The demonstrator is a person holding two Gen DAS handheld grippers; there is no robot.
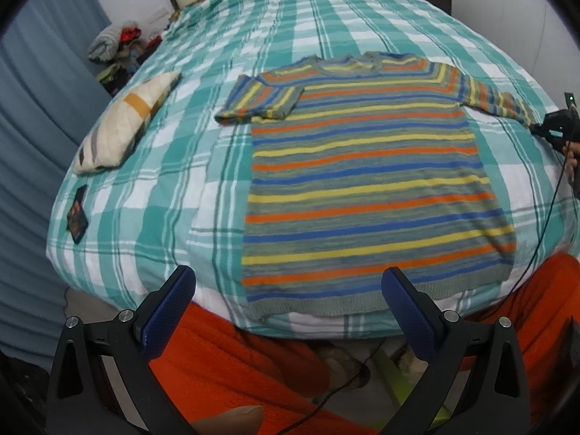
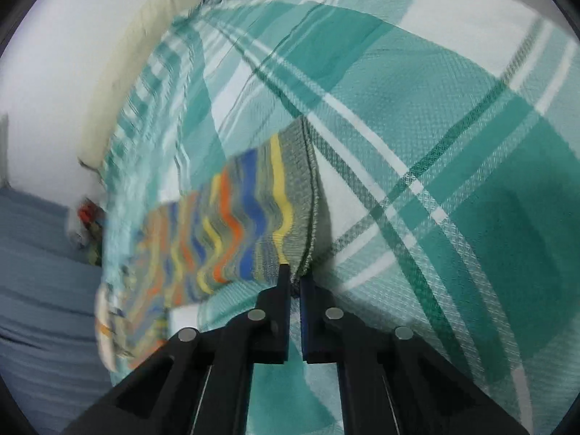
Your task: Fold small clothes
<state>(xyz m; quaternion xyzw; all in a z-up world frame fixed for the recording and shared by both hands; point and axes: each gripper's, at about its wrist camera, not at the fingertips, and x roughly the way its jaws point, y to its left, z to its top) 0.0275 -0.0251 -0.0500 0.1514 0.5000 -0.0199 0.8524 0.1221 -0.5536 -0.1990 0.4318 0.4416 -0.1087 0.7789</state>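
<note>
A striped knitted sweater (image 1: 362, 188) in grey, blue, yellow and orange lies flat on the teal checked bedspread (image 1: 203, 166), hem toward me. Its left sleeve (image 1: 261, 103) is folded in over the chest; its right sleeve (image 1: 496, 99) stretches out to the right. My right gripper (image 2: 295, 275) is shut on the grey cuff (image 2: 301, 188) of that sleeve, and it also shows at the right edge of the left wrist view as the right gripper (image 1: 533, 127). My left gripper (image 1: 290, 290) hangs open above the near edge of the bed, over the hem, holding nothing.
A cream cushion (image 1: 127, 127) lies at the left of the bed, and a small dark card (image 1: 77, 215) near the left edge. The person's orange trousers (image 1: 232, 355) fill the foreground. A cable (image 1: 543, 224) runs down the right side. Clutter (image 1: 119, 47) lies beyond the bed.
</note>
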